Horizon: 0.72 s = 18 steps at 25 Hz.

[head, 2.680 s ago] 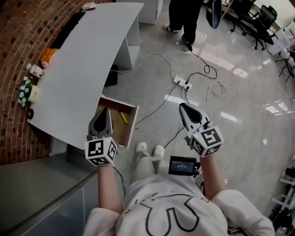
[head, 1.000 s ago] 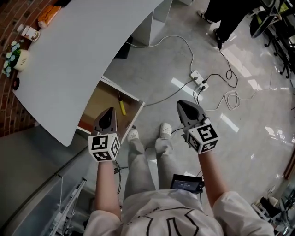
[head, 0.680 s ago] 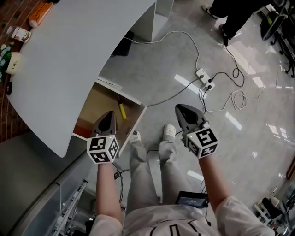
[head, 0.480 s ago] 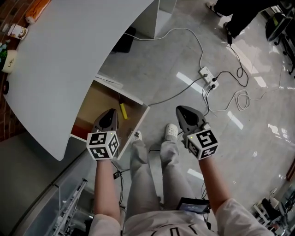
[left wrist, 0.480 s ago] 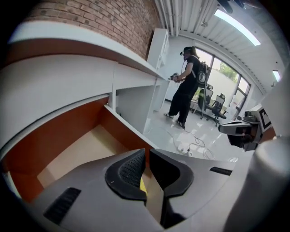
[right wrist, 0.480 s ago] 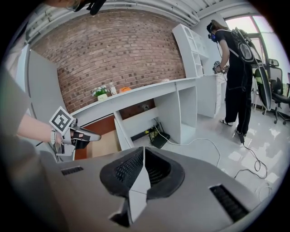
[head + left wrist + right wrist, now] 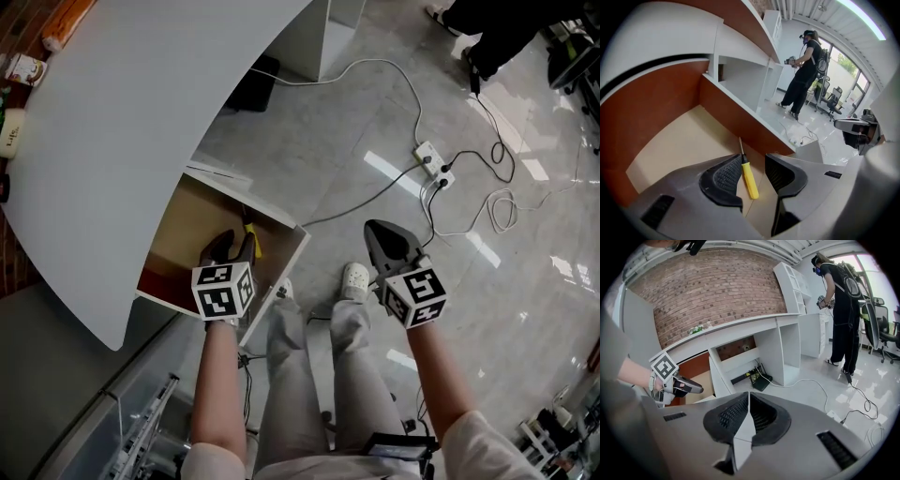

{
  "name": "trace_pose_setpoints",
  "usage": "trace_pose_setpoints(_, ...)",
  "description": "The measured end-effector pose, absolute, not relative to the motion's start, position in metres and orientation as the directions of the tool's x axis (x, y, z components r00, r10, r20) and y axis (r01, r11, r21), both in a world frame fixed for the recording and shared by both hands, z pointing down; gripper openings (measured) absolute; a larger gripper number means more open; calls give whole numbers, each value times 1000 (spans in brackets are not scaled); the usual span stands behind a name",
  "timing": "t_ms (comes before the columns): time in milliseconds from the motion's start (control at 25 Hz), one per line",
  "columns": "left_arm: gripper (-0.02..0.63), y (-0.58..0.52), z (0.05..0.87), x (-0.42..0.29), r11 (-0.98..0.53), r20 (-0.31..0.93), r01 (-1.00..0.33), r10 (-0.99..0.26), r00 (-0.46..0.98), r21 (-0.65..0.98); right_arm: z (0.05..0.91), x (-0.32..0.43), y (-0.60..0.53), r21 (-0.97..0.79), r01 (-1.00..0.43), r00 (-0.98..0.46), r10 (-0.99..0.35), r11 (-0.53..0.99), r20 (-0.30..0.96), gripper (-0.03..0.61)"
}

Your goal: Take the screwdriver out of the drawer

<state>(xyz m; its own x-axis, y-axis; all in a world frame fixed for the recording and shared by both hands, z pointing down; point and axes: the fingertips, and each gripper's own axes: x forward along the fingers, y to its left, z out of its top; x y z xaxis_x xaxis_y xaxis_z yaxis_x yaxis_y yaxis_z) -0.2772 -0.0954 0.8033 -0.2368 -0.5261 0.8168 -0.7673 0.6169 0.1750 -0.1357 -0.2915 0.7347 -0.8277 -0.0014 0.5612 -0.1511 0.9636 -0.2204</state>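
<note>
A yellow-handled screwdriver (image 7: 749, 177) lies on the floor of the open wooden drawer (image 7: 670, 150), close to its front wall. My left gripper (image 7: 752, 165) points down into the drawer; its jaws are opening and stand apart on either side of the screwdriver's handle, not pressing on it. In the head view the left gripper (image 7: 235, 247) hangs over the drawer (image 7: 282, 269), with the screwdriver (image 7: 252, 241) just beside its tips. My right gripper (image 7: 379, 234) hovers over the floor to the right of the drawer. Its pads are shut together with nothing between them (image 7: 749, 401).
The white desk top (image 7: 141, 94) overhangs the drawer. A power strip (image 7: 433, 161) and cables lie on the grey floor. A person in black (image 7: 843, 310) stands farther off. My own shoes (image 7: 356, 277) are beside the drawer front.
Both grippers have sunk. The left one has dropped into the drawer and its jaws have gone from shut to open around the screwdriver. The right one stays shut.
</note>
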Motion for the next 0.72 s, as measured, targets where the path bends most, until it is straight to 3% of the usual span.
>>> trace_pose_setpoints(720,160,-103,881,-287,688,948,-724,-261,-183,50,787,-115,-347,-223,-176,-783,1,959,622,23)
